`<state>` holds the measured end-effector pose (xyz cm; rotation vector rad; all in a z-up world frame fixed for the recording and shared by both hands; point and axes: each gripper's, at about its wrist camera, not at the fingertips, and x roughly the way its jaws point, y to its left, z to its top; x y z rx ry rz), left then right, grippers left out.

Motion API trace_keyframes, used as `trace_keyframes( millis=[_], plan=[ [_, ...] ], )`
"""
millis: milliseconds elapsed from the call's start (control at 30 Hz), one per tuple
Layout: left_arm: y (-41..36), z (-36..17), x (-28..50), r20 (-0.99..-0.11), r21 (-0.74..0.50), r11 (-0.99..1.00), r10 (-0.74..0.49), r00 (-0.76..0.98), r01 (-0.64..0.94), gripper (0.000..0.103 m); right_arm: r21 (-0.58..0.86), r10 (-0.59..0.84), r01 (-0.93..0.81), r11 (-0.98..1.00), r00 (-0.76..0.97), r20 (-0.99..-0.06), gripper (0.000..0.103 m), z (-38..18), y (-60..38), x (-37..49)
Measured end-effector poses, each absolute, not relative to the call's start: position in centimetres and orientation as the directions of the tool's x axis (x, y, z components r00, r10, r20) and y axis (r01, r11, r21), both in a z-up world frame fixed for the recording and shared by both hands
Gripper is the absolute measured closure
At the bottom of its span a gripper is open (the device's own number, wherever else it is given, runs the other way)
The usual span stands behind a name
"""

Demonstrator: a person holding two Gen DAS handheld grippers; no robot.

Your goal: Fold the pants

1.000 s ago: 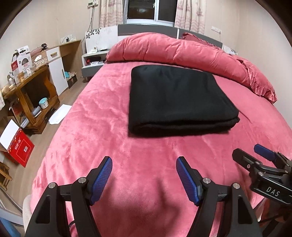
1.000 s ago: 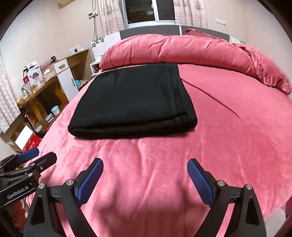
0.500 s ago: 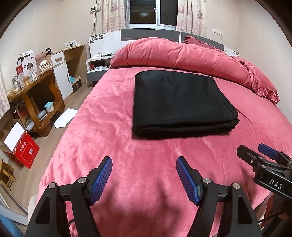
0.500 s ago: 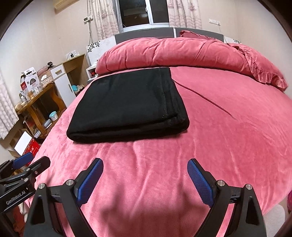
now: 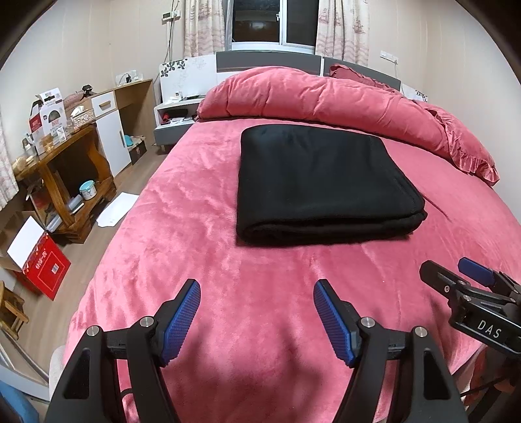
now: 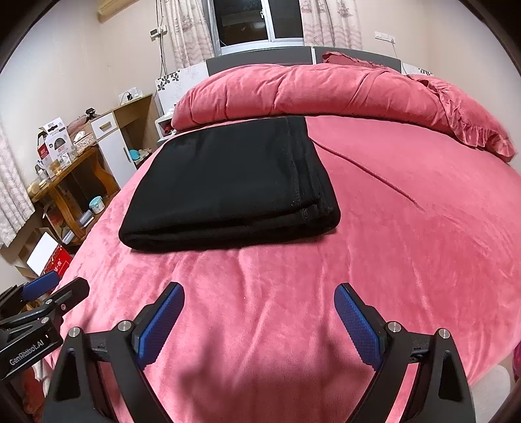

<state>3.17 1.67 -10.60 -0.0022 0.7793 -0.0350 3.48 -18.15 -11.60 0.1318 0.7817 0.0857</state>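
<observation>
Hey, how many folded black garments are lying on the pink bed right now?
1. The folded black pants lie flat in the middle of the pink plush bedspread, ahead of both open grippers, left and right. The rolled pink duvet could hide something behind it.

Beige walls (image 5: 97, 42), curtained window (image 5: 273, 22), wooden desk (image 5: 62, 162).

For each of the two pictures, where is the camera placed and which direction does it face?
Left wrist: on the left gripper, open, facing the headboard; the right gripper's tips show at right.
Right wrist: on the right gripper, open, facing likewise; the left gripper's tips show at left.
Shared: folded black pants on the pink bed.
</observation>
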Motion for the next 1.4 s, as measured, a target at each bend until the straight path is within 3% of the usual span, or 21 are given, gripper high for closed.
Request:
trace_keyframes(
  millis=[1400],
  plan=[
    [1.99,-11.50,3.52,-0.728,-0.013,1.000,-0.027,0.685,0.026,0.030,0.173,0.139,-0.018,0.985,0.682,-0.718,0.009,-12.33,-18.41,3.67]
  ],
)
